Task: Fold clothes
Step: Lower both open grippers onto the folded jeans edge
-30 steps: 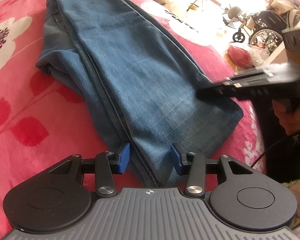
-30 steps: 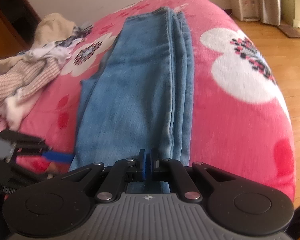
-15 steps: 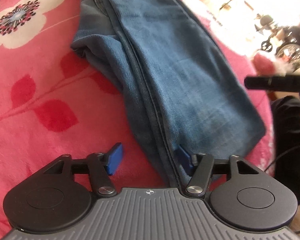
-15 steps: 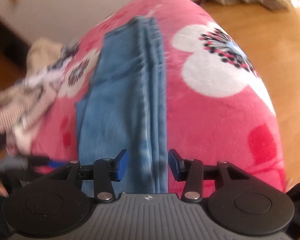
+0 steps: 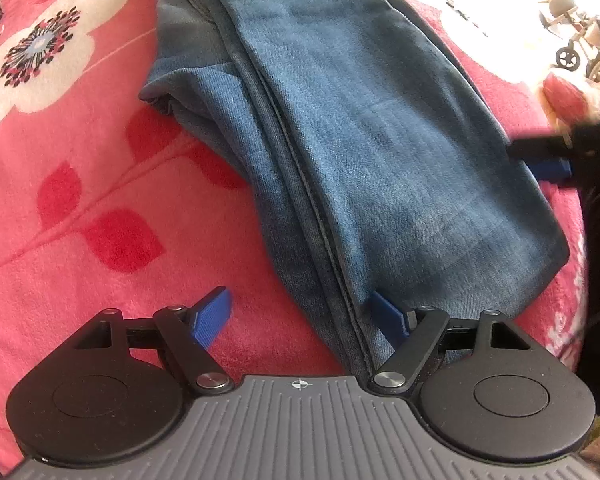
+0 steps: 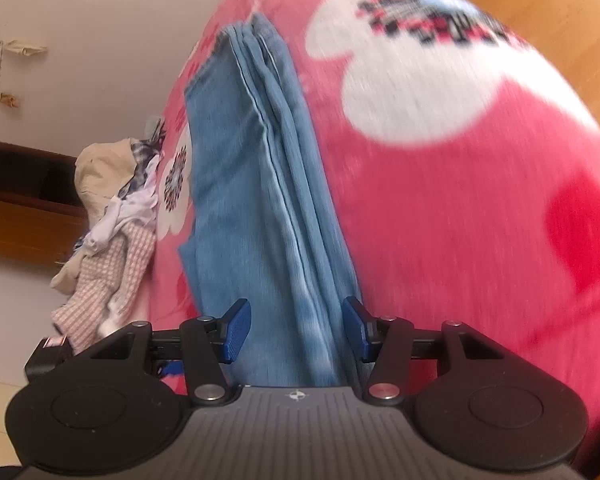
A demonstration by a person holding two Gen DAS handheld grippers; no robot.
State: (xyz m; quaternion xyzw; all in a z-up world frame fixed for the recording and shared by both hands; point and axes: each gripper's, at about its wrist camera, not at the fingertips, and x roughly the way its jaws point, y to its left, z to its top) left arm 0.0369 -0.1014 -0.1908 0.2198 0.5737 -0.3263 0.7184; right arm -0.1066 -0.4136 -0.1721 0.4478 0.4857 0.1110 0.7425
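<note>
— Fingers, left gripper [image 5: 300,316]?
— Apart, astride the jeans [image 5: 364,128] hem, holding nothing.
— Right gripper [image 6: 296,330]?
— Spread likewise over the same hem; nothing clamped.
— Jeans?
— Folded lengthwise on the pink floral blanket [image 5: 72,216], hem at its near edge; clothes pile [image 6: 108,220] far left.

the right gripper [image 6: 296,330] is hovering with its blue pads [image 6: 236,330] spread wide apart, straddling the near end of the folded jeans [image 6: 256,184]. the jeans are lying lengthwise on the pink flowered blanket [image 6: 440,200], their stacked edges running along the right side. a pile of clothes [image 6: 112,220] is sitting at the blanket's left edge, well apart from the jeans. the picture is blurring toward the right.
</note>
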